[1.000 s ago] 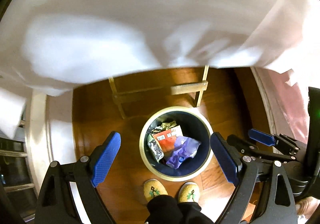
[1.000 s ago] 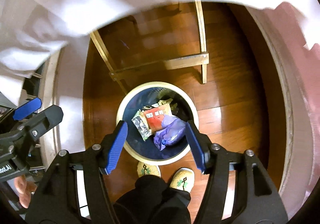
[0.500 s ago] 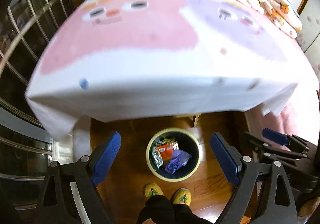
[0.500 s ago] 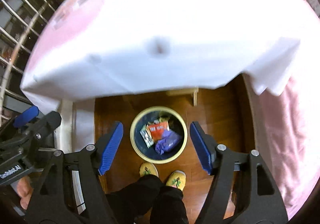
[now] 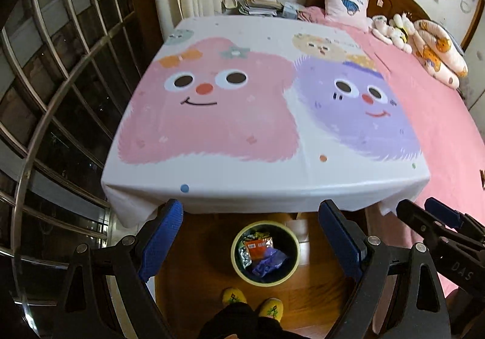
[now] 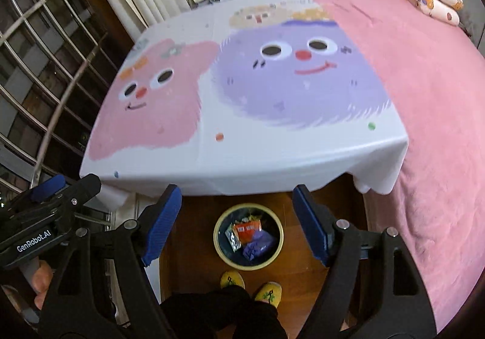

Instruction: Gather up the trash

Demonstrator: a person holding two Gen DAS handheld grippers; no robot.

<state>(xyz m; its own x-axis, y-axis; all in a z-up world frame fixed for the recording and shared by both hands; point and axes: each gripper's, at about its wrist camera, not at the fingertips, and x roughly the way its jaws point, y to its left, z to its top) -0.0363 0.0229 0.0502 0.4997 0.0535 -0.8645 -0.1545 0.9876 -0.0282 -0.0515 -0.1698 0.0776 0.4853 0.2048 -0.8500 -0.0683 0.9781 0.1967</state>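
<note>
Left-wrist view gives me one bed point(image 5: 439, 132) running off toward three o'clock and one table under a cartoon cloth point(image 5: 257, 114) filling twelve o'clock, its near edge overhanging the floor. On that cloth I count two big furry faces, one pink and one purple, and a smaller beige one behind. One round bin point(image 5: 265, 251) sits on the wood floor at six o'clock, just past the table edge, with bare boards around it; inside I see three wrappers, silver, orange and purple. Two yellow slippers point(image 5: 253, 304) stand just behind it. My left gripper point(image 5: 251, 240) stands wide, nothing between its pads. My right gripper point(image 6: 236, 223) is opening, also empty, framing the bin point(image 6: 248, 240).
</note>
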